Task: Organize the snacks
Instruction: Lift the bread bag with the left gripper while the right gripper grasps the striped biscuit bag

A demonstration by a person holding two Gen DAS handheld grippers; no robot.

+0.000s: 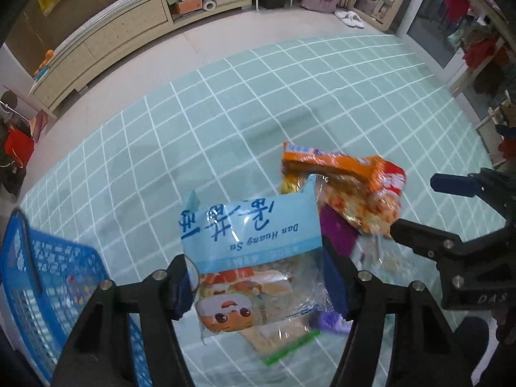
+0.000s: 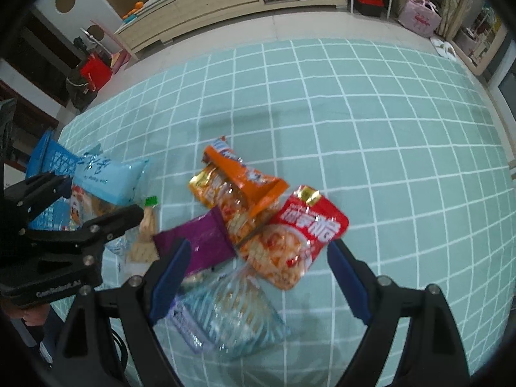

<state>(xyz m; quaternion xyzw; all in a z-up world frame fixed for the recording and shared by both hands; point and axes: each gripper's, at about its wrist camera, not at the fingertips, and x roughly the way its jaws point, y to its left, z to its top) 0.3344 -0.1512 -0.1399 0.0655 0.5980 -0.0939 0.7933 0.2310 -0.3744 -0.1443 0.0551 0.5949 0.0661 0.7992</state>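
Observation:
My left gripper (image 1: 258,277) is shut on a light blue snack bag (image 1: 251,225) with a cartoon face, lifted off the teal checked cloth (image 1: 225,113). From the right wrist view the same bag (image 2: 109,174) hangs in the left gripper (image 2: 101,193) at the far left. My right gripper (image 2: 258,248) stands open above a pile of snacks with nothing between its fingers. In the pile lie an orange bag (image 2: 245,177), a red bag (image 2: 306,225), a purple bag (image 2: 200,242) and a clear blue-striped bag (image 2: 225,316).
A blue mesh basket (image 1: 48,277) sits at the left edge of the cloth, beside the held bag. A small cracker pack with a green tab (image 2: 146,232) lies left of the pile. A long pale cabinet (image 1: 129,32) lines the far wall.

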